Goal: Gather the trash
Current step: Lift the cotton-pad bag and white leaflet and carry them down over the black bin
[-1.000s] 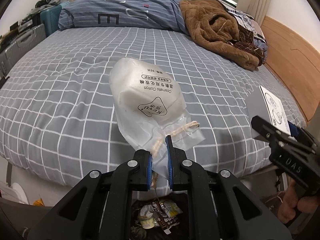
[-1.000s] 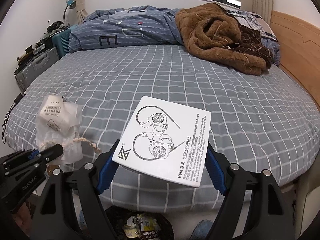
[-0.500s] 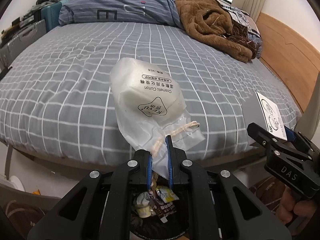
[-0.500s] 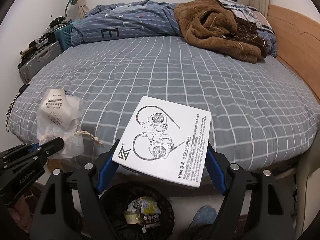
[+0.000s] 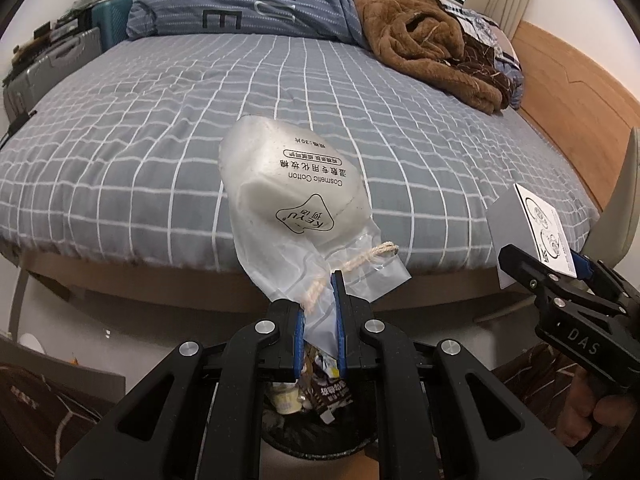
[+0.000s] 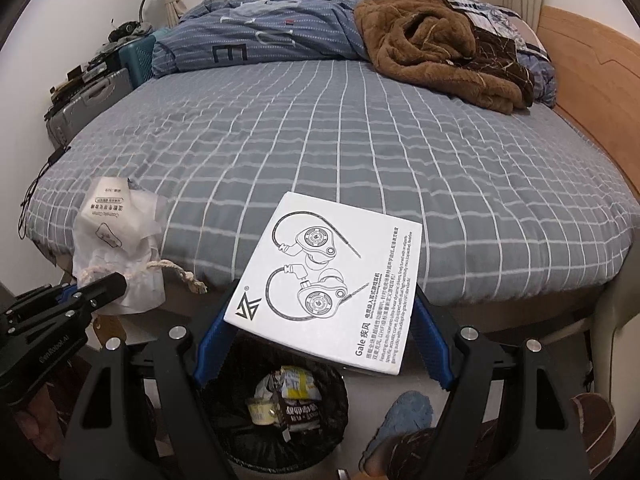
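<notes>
My left gripper (image 5: 318, 304) is shut on the clear neck of a drawstring bag of cosmetic cotton (image 5: 288, 188), held up in front of the bed's foot edge. In the right wrist view the same bag (image 6: 116, 240) hangs at the left. A white earphone box (image 6: 328, 280) sits flat between the blue pads of my right gripper (image 6: 324, 316), which is shut on its two sides. The left wrist view shows that box (image 5: 536, 232) edge-on at the right. Below both grippers stands a black-lined trash bin (image 6: 276, 404) with wrappers inside; its rim (image 5: 320, 440) shows under the left jaws.
The bed (image 6: 360, 152) with a grey checked sheet fills the view ahead; a brown blanket (image 6: 436, 44) and blue duvet (image 6: 260, 36) lie at its head. Suitcases (image 6: 92, 100) stand at the left. A foot in a blue slipper (image 6: 404, 420) is beside the bin.
Both grippers have drawn back from over the bed and sunk a little, each keeping its item. The bed's edge and the trash bin have come fully into view below.
</notes>
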The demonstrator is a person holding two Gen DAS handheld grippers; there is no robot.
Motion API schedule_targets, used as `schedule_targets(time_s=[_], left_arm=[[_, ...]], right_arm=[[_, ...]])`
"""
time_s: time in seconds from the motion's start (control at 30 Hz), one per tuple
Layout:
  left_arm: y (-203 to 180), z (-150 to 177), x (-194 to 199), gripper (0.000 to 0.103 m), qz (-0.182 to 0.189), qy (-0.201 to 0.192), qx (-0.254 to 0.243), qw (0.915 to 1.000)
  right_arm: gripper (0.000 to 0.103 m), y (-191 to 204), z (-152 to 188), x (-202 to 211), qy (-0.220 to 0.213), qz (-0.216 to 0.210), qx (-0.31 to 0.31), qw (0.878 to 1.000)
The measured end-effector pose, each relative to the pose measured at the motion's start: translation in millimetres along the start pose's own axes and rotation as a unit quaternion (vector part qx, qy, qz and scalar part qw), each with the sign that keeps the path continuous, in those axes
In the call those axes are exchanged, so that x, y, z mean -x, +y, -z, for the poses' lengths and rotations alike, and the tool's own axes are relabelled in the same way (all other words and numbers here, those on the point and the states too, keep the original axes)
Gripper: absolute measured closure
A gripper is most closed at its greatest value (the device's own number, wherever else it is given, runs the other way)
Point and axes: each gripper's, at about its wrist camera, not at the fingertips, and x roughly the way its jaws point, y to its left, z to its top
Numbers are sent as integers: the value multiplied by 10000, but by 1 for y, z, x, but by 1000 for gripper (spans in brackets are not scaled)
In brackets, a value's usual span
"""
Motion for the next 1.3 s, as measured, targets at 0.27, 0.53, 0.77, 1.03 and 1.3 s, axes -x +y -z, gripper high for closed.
schedule_targets(time_s=[0.27, 0.53, 0.77, 1.03, 1.3], left_arm=[[-2, 27, -6, 92, 0, 279, -53, 9996], [-6, 47, -13, 92, 10, 495, -88, 9987], [-7, 60, -29, 92, 19, 753, -112, 9971], [-15, 79, -65, 92, 29, 1210, -248, 9923], [-21, 85, -100, 92, 42, 1571, -342, 9870]], right_arm=[[28, -1, 34, -8, 390, -51, 3, 9992], [28, 2, 54, -10, 578, -119, 35, 9982], [28, 4, 71, -27, 1001, -177, 23, 9948], [28, -4, 85, -48, 1323, -73, -83, 9911], [28, -21, 89, -63, 1487, 52, -285, 9885]])
